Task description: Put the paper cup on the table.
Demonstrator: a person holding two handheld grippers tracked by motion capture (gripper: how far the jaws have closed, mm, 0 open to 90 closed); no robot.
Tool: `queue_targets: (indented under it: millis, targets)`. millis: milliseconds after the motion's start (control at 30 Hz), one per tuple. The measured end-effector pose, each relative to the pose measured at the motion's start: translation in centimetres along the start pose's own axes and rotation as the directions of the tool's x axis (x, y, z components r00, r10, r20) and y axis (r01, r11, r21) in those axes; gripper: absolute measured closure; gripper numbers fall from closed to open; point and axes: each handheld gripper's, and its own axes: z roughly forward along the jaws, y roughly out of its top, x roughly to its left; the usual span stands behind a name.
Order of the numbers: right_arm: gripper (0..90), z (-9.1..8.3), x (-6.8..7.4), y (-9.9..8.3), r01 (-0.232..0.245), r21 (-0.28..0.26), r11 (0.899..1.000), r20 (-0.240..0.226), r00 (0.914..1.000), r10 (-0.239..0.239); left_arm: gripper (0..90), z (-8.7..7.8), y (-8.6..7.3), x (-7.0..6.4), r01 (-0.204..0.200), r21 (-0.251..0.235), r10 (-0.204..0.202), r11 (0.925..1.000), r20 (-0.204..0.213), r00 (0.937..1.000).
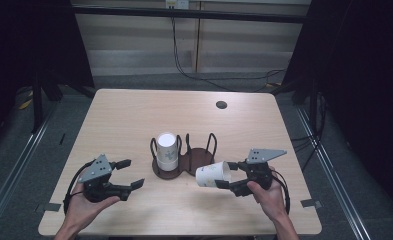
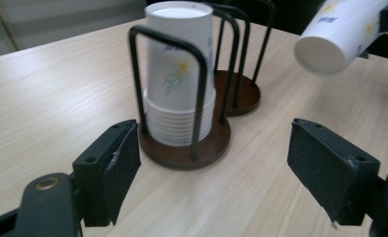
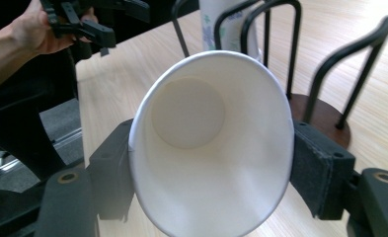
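A dark wooden double cup holder (image 1: pixel 185 164) with black wire hoops stands mid-table. Its left ring holds a stack of white paper cups (image 1: pixel 167 152) (image 2: pixel 179 74) upside down. Its right ring (image 2: pixel 237 96) (image 3: pixel 325 121) is bare. My right gripper (image 1: pixel 226 175) (image 3: pixel 206 168) is shut on a single white paper cup (image 1: pixel 212 174) (image 3: pixel 209 148), held on its side just right of the holder, base pointing left, rim squeezed oval. That cup (image 2: pixel 342 32) hangs above the table in the left gripper view. My left gripper (image 1: pixel 129 173) (image 2: pixel 211 168) stands open left of the holder, nothing between its jaws.
The light wooden table (image 1: pixel 134 115) has a small black round grommet (image 1: pixel 221 105) near its far right. Black frames and cables line the floor on both sides. Bare tabletop lies behind and in front of the holder.
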Motion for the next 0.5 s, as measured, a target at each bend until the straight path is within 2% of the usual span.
queue_targets:
  millis: [33, 67, 200, 233, 300, 467, 500]
  targets:
    - [27.8, -0.1, 0.0, 0.0, -0.005, 0.003, 1.0, 0.006, 1.0, 0.005, 20.6, -0.3, -0.4, 0.0, 0.008, -0.018, -0.008, 0.9998, -0.015, 0.9998]
    - [27.7, -0.4, 0.0, -0.1, -0.007, 0.009, 1.0, 0.017, 0.9998, 0.007, 21.6, -0.5, -0.7, 0.0, 0.015, -0.026, -0.015, 0.9995, -0.012, 0.9998]
    - [27.7, -1.1, -0.2, 0.0, -0.02, 0.042, 0.999, 0.062, 0.9979, 0.018, 23.5, -1.1, -1.9, 0.3, 0.04, -0.029, -0.041, 0.9988, -0.032, 0.9986]
    - [27.7, -1.3, -0.4, 0.1, -0.024, 0.051, 0.998, 0.073, 0.9971, 0.021, 23.3, -1.2, -2.6, 0.5, 0.066, -0.031, -0.067, 0.9973, -0.035, 0.9971]
    - [27.7, -1.6, -0.8, 0.2, -0.027, 0.071, 0.997, 0.098, 0.995, 0.02, 22.5, -1.1, -3.1, 0.7, 0.082, -0.035, -0.084, 0.996, -0.046, 0.9954]
    - [27.7, -2.4, -1.5, 0.4, -0.044, 0.095, 0.995, 0.137, 0.99, 0.031, 16.6, -0.3, -4.0, 1.0, 0.069, 0.007, -0.068, 0.9976, -0.056, 0.9961]
    - [27.7, -2.6, -1.6, 0.4, -0.044, 0.105, 0.994, 0.146, 0.9888, 0.029, 15.5, -0.1, -4.3, 1.0, 0.078, 0.014, -0.077, 0.9969, -0.052, 0.9957]
